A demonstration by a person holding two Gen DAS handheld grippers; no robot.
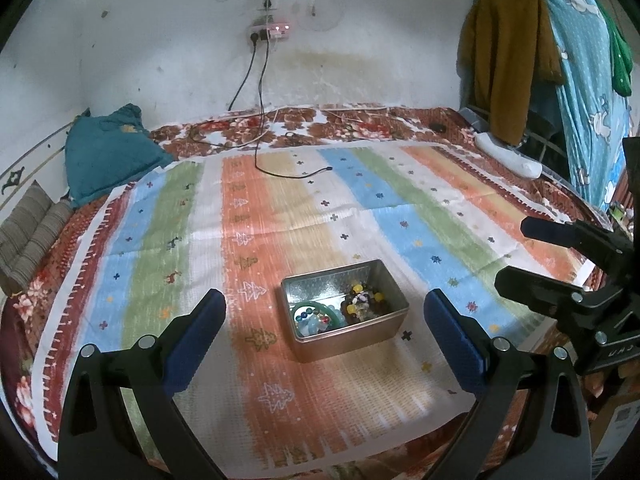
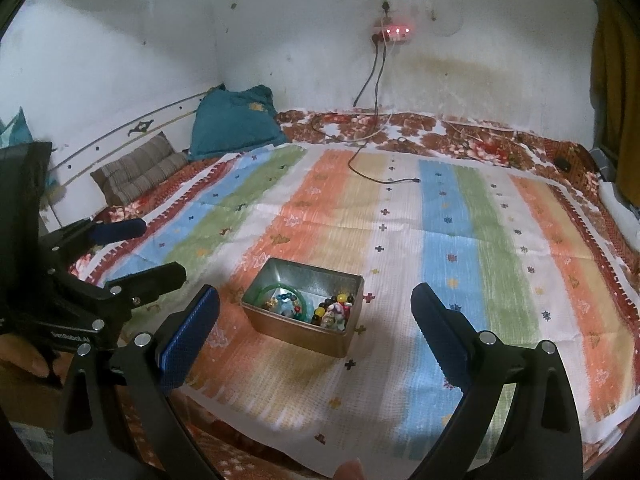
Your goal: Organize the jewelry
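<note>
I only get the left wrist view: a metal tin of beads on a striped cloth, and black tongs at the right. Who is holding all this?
Observer: A person. The right wrist view shows a bare hand at the base of the left gripper.
Operator: And those tongs at my right?
Observer: That is the right gripper. Its own view shows blue pads on fingers spread wide and empty, with the metal tin ahead.
Operator: Anything else?
Observer: A fingertip pokes in at the bottom edge of that view.
</note>
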